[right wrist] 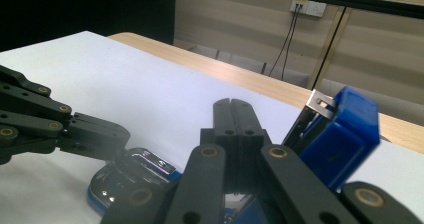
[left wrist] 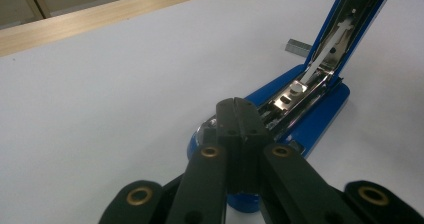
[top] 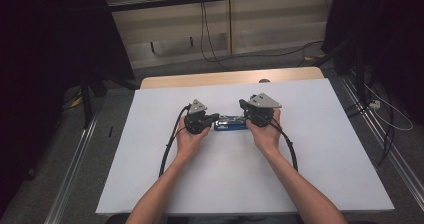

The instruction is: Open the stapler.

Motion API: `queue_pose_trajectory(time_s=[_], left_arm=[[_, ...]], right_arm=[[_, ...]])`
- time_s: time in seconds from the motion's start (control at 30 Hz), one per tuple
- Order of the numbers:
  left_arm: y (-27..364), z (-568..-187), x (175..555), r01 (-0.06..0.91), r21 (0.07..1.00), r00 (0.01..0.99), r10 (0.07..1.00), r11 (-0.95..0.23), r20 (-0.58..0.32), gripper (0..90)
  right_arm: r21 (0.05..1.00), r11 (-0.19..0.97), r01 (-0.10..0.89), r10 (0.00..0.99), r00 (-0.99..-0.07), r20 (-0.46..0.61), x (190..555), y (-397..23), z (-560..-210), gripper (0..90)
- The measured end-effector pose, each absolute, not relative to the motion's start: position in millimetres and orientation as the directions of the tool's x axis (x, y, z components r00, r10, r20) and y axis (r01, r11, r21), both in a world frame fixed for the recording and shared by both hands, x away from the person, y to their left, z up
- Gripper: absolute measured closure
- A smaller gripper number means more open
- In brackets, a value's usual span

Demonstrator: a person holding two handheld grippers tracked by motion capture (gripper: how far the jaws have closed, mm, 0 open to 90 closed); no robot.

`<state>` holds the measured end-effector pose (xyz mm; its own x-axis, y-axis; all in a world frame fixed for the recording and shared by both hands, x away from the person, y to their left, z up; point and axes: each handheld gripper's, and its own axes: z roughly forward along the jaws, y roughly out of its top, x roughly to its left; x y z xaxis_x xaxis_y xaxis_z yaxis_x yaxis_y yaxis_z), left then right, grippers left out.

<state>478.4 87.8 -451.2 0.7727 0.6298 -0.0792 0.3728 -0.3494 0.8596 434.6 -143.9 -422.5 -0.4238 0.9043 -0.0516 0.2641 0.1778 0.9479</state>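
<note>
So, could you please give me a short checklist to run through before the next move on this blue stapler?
1. Stapler lid swung up, magazine exposed: ok; the blue top stands raised in both gripper views.
2. Left gripper shut, tips over the stapler's base end: ok for shut; whether it presses on the base, cannot tell.
3. Right gripper shut beside the raised lid: ok for shut; contact with the lid, cannot tell.
4. Strip of staples lying on the table beyond the stapler, ready to load: ok.
5. Magazine channel free of old staples: cannot tell.
</note>
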Motion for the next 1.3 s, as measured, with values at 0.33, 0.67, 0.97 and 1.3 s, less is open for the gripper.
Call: queue_pose_trajectory(time_s=[0.33,0.67,0.97,1.3], left_arm=[[88.0,-451.3,478.4,0.368,0.860,0.776,0.626,-0.353,-0.075,90.0],[88.4,-451.2,478.5,0.375,0.858,0.773,0.629,-0.350,-0.082,90.0],[88.9,-452.1,478.8,0.380,0.861,0.774,0.626,-0.337,-0.096,90.0],[88.7,-452.5,478.1,0.379,0.863,0.771,0.629,-0.332,-0.097,90.0]], right_arm=[[0.945,0.169,0.279,0.916,-0.398,-0.046,431.3,-156.7,-425.9,90.0],[0.940,0.157,0.304,0.926,-0.376,-0.034,428.4,-173.8,-429.5,90.0],[0.934,0.142,0.327,0.937,-0.349,-0.020,428.4,-195.0,-431.8,90.0],[0.924,0.185,0.334,0.926,-0.374,-0.050,423.8,-208.8,-438.0,90.0]])
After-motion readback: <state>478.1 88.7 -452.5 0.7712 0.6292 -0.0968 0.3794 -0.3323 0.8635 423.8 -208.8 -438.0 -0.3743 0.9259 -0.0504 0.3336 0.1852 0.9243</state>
